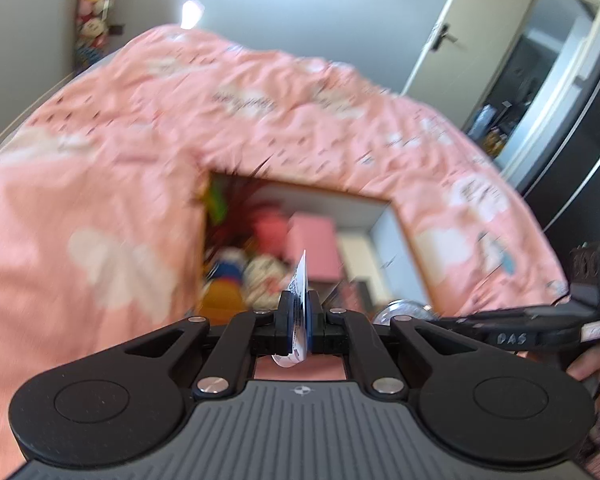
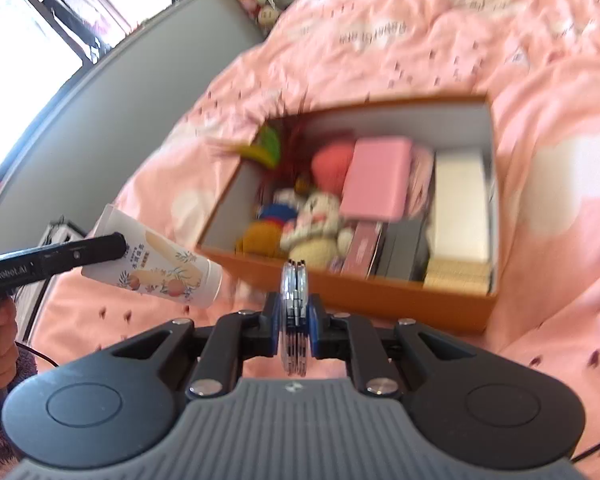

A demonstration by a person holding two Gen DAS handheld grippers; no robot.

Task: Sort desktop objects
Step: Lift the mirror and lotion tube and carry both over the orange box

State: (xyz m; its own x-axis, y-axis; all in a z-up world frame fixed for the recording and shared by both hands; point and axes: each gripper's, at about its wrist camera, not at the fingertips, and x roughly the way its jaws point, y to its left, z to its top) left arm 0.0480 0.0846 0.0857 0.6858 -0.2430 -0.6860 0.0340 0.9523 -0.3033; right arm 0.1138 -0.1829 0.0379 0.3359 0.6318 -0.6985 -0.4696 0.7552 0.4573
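Note:
My left gripper (image 1: 299, 312) is shut on a white tube with peach prints, seen edge-on in the left wrist view (image 1: 299, 304) and side-on in the right wrist view (image 2: 156, 260), where the left gripper (image 2: 112, 246) holds its flat end. My right gripper (image 2: 295, 312) is shut on a round silver metal case (image 2: 295, 312), which also shows in the left wrist view (image 1: 404, 310). Both are held above the pink bedspread, in front of an open orange box (image 2: 340, 292) full of items.
The box holds plush toys (image 2: 312, 224), a pink case (image 2: 380, 178), a white box (image 2: 460, 208), dark flat boxes (image 2: 404, 248) and a green-yellow toy (image 2: 266, 146). The pink bedspread (image 1: 100, 160) surrounds the box. A door (image 1: 476, 28) stands at the back right, a window (image 2: 60, 12) at the left.

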